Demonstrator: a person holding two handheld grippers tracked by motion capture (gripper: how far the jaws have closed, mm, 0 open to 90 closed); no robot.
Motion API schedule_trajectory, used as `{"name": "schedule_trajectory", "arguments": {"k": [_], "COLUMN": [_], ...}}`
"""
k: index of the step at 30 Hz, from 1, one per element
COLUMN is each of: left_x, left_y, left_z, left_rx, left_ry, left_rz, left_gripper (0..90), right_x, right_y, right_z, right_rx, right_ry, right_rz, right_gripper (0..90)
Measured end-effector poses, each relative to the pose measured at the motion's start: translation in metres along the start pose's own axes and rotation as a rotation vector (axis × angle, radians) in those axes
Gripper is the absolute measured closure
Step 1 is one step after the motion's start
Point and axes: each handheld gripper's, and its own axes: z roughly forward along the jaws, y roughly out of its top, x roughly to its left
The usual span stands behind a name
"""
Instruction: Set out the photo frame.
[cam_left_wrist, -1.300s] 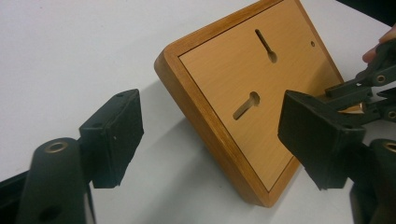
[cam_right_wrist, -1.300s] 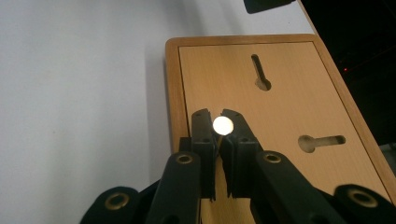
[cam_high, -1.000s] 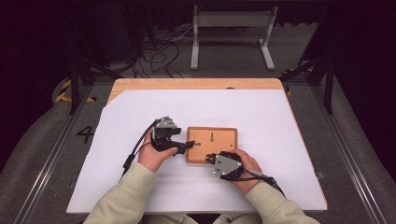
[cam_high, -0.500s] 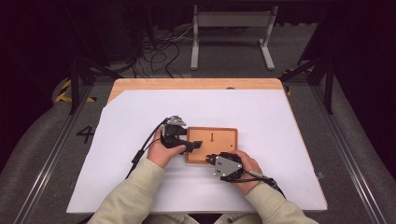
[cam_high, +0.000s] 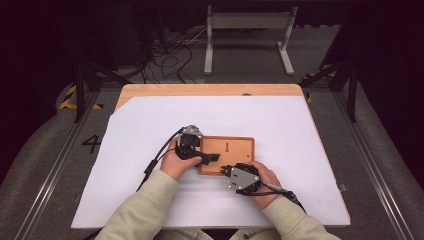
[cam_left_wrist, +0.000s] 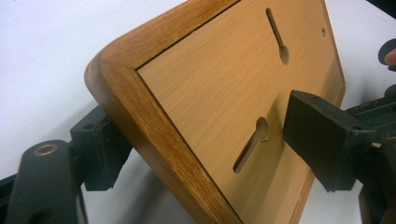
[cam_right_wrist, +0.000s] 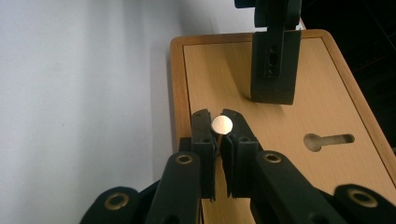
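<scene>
At the near edge of the bench (cam_high: 150, 120), right hand-held gripper (cam_right_wrist: 221, 125) has jaws nearly closed, pinching a small round metal-headed pin (cam_right_wrist: 222, 125) over the wooden frame back (cam_high: 235, 150). Left hand-held gripper (cam_left_wrist: 205, 140): jaws wide apart, straddling the frame's rounded corner, one jaw below the frame, the other over the panel beside a keyhole slot (cam_left_wrist: 252, 142). Frame lies on white sheet, mid-bench, between both hands. Second keyhole slot (cam_left_wrist: 278, 35) farther along.
</scene>
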Motion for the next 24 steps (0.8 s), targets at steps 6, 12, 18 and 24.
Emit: {"name": "schedule_trajectory", "arguments": {"k": [6,12,18,24], "left_x": [0.001,-0.001,-0.004,-0.011], "left_y": [0.0,-0.001,-0.006,-0.007], "left_z": [-0.007,-0.013,-0.022,-0.033], "left_rx": [-0.005,-0.023,-0.043,-0.058], "left_ry": [-0.013,-0.019,-0.029,-0.029], "left_rz": [0.014,0.04,0.097,0.163], "left_gripper": [24.5,29.0,35.7,43.6], "right_x": [0.001,0.002,0.004,0.006], "right_y": [0.001,0.001,0.003,0.004], "right_z": [-0.001,-0.002,-0.004,-0.007], "right_rx": [0.002,0.001,0.005,-0.003], "right_ry": [0.001,0.001,0.017,0.064], "right_rz": [-0.015,-0.011,-0.027,0.029], "right_gripper": [84.2,83.8,80.4,70.8]}}
